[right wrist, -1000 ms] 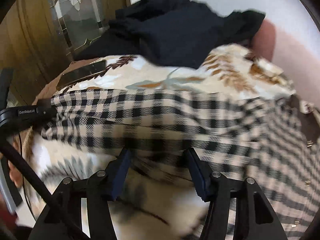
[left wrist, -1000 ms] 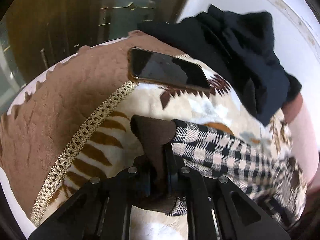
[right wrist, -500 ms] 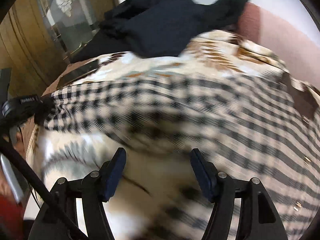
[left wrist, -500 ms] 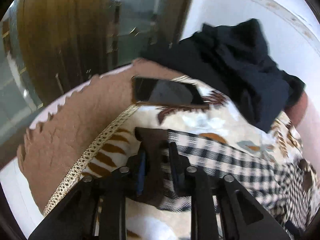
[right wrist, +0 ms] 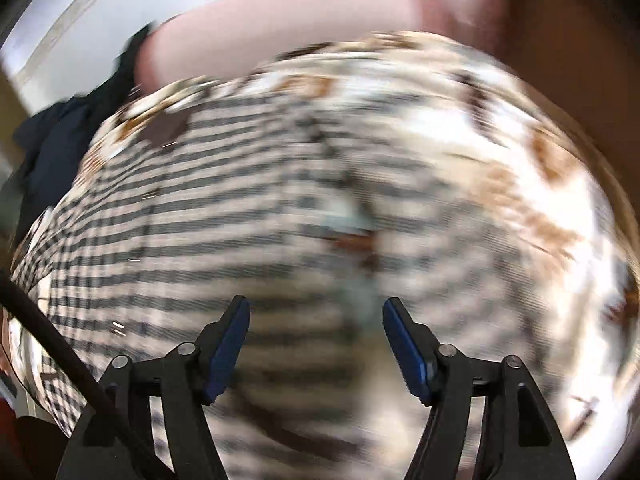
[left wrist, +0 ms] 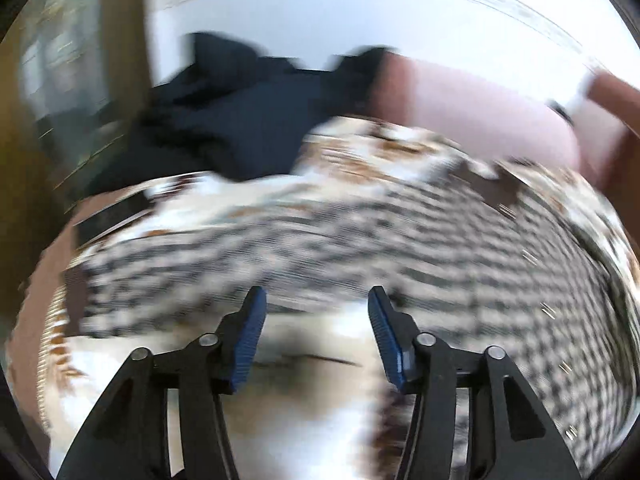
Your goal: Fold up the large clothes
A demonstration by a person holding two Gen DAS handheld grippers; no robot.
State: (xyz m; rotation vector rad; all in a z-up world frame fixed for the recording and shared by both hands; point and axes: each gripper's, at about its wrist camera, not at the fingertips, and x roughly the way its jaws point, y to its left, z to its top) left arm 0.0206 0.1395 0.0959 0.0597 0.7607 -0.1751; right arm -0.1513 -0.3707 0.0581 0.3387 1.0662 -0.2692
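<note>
A black-and-white checked shirt (left wrist: 400, 248) with a brown collar (left wrist: 490, 188) lies spread on a cream blanket with brown leaf print (left wrist: 360, 168). My left gripper (left wrist: 316, 300) is open and empty, just above the shirt's near edge. In the right wrist view the shirt (right wrist: 200, 220) fills the left and middle of the blurred frame. My right gripper (right wrist: 316, 312) is open and empty over the cloth.
A dark navy garment (left wrist: 240, 120) is heaped at the back by the white wall. A dark phone (left wrist: 116, 216) lies on the blanket's brown border at left. A pink cushion (left wrist: 480, 112) runs along the back. A wooden door (left wrist: 24, 120) is at far left.
My left gripper has let go of the shirt's brown cuff, opened, and swung right over the shirt. My right gripper stayed open and swept right. Both views are now motion-blurred.
</note>
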